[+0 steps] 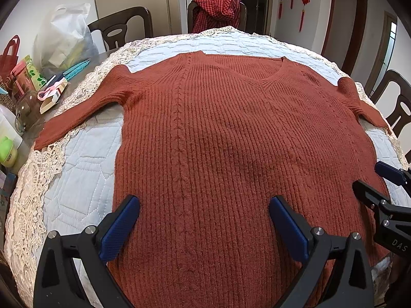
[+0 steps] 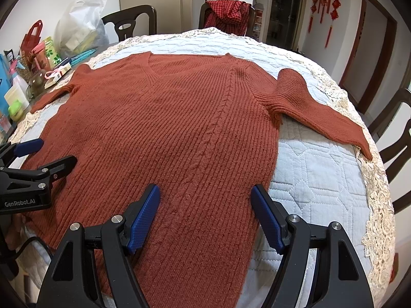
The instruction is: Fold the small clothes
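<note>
A rust-red ribbed V-neck sweater [image 1: 231, 141] lies flat and face up on a quilted pale blue table cover [image 1: 82, 174], both sleeves spread out to the sides; it also shows in the right wrist view [image 2: 167, 133]. My left gripper [image 1: 204, 202] is open and empty, hovering over the sweater's lower left part near the hem. My right gripper [image 2: 205, 192] is open and empty over the lower right part, its right finger [image 2: 267, 218] near the sweater's side edge. Each gripper shows in the other's view, the right [image 1: 372, 179] and the left [image 2: 46, 154].
The cover has a lace border [image 2: 372, 179]. On the table's left end are a white plastic bag [image 1: 64, 33], boxes, a glass jar [image 1: 27, 105] and a green lidded container [image 1: 7, 151]. Dark chairs ring the table; one holds a red checked cloth [image 1: 215, 12].
</note>
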